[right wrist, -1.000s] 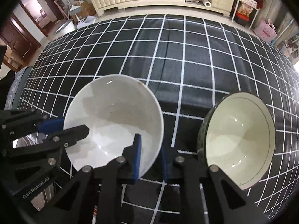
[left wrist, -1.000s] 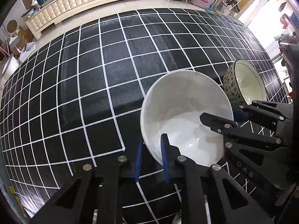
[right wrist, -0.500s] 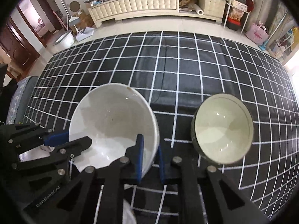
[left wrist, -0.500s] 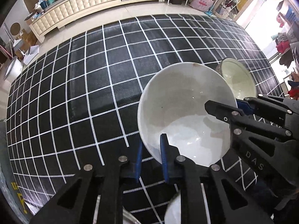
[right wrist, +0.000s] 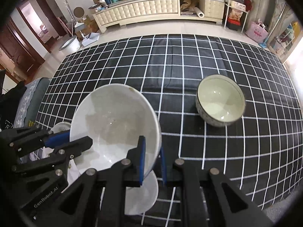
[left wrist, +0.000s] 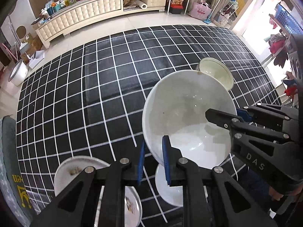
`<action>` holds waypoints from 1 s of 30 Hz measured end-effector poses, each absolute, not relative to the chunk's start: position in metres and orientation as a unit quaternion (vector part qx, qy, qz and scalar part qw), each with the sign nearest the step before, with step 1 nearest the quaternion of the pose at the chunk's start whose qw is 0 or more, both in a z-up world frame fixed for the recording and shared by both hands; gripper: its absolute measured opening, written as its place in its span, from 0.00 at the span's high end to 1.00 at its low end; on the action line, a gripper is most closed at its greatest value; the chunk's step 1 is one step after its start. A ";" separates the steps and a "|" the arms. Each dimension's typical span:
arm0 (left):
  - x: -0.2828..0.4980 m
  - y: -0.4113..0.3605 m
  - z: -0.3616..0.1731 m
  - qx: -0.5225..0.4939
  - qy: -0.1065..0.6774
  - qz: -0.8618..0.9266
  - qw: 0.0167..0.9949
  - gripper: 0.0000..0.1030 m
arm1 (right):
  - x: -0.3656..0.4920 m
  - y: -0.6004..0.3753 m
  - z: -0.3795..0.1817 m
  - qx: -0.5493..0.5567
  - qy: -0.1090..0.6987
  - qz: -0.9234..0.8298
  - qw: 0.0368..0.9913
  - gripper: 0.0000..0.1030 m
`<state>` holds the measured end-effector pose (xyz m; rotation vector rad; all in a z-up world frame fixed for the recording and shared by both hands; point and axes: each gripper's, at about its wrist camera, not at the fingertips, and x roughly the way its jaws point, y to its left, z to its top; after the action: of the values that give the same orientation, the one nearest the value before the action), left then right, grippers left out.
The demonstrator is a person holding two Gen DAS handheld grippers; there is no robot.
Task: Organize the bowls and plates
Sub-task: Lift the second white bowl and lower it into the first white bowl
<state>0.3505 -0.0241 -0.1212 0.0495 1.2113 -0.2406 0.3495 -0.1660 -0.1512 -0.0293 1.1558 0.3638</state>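
Note:
A large white bowl (left wrist: 187, 113) is held in the air over the checked cloth; it also shows in the right wrist view (right wrist: 113, 124). My left gripper (left wrist: 153, 162) is shut on its near rim. My right gripper (right wrist: 152, 162) is shut on its opposite rim and shows at the right of the left wrist view (left wrist: 227, 117). A patterned bowl with a cream inside (right wrist: 220, 100) stands on the cloth to the right, partly hidden behind the white bowl in the left wrist view (left wrist: 215, 71). Below lie a white plate (left wrist: 75, 172) and another white dish (left wrist: 170, 189).
The black cloth with white grid lines (right wrist: 180, 60) covers the table. A plate with food scraps (left wrist: 132, 206) lies by the near edge. A grey cushion (right wrist: 28, 98) is at the left. A long cream cabinet (right wrist: 144, 9) stands beyond the far edge.
Both grippers have lifted the white bowl well above the cloth and drawn back. The patterned bowl now looks smaller and farther. Plates below have come into view.

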 end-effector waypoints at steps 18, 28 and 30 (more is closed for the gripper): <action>0.283 -0.025 -0.143 0.005 0.586 -0.108 0.803 0.85 | 0.306 -0.170 -0.180 -0.011 0.572 0.166 0.803 0.83; 0.278 -0.022 -0.156 -0.001 0.596 -0.096 0.797 0.85 | 0.298 -0.166 -0.193 -0.017 0.584 0.164 0.795 0.82; 0.277 -0.021 -0.158 -0.002 0.599 -0.095 0.795 0.85 | 0.297 -0.167 -0.194 -0.016 0.586 0.163 0.794 0.82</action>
<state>0.2768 -0.0212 -0.1579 -0.0040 1.2870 -0.2032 0.2971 -0.1667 -0.1944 -0.0351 1.2598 0.3497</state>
